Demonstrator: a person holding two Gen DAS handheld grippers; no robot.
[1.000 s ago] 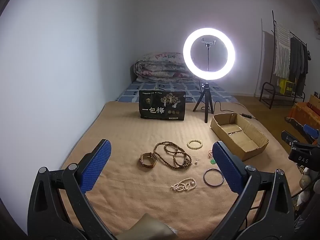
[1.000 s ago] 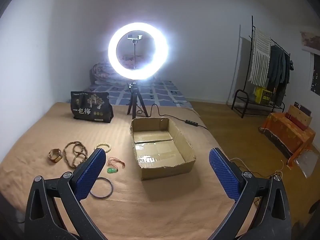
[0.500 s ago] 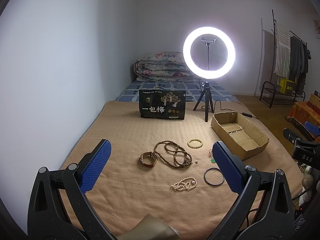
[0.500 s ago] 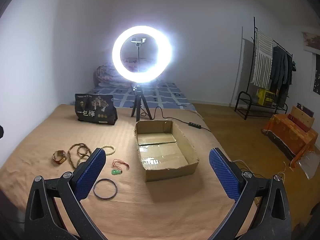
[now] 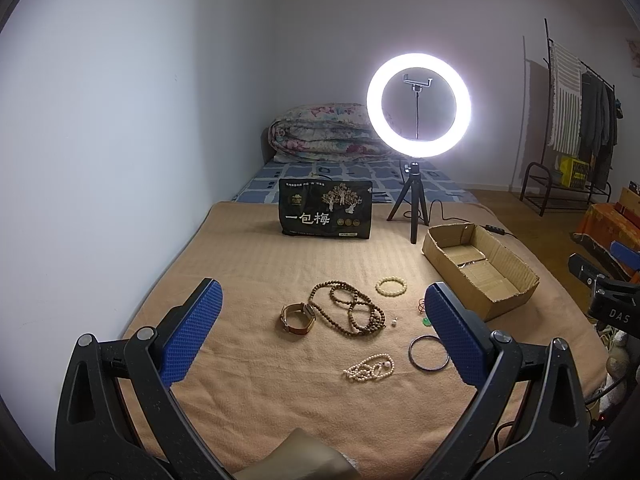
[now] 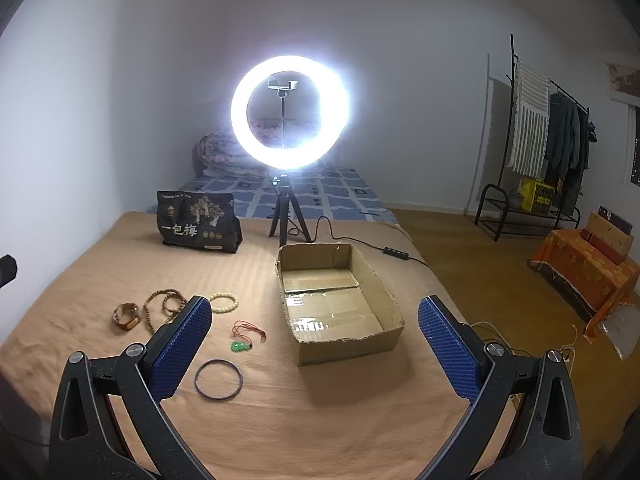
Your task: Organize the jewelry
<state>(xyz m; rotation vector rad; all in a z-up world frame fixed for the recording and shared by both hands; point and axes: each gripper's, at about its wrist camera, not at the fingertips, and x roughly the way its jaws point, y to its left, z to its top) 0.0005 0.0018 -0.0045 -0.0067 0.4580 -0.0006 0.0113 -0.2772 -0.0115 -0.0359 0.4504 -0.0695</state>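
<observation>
Compared with a second ago, the right gripper [image 6: 314, 350] has drifted leftward and slightly forward, so the cardboard box [image 6: 340, 308] now sits centred between its wide-open fingers, while the left gripper [image 5: 320, 334] has barely shifted and hangs, jaws spread and empty, over the jewelry. None of the pieces has moved. All lie on the tan blanket [image 5: 280, 400] covering the bed, left of the box: a watch [image 5: 297, 317] toward the blanket's left side, a long wooden bead strand [image 5: 352, 312] beside it, a pale bead bracelet [image 5: 391, 285] further back, a pearl strand [image 5: 370, 368] nearer the front edge, a dark bangle [image 6: 218, 380] and a green pendant on red cord [image 6: 241, 345] nearest the box. A ring light [image 5: 418, 106] and a black snack bag [image 5: 326, 214] stand toward the blanket's far edge. Nothing is in the box yet, so the sorting appears not to have begun; the right gripper's swing suggests it is lining up on the bangle or pendant.
</observation>
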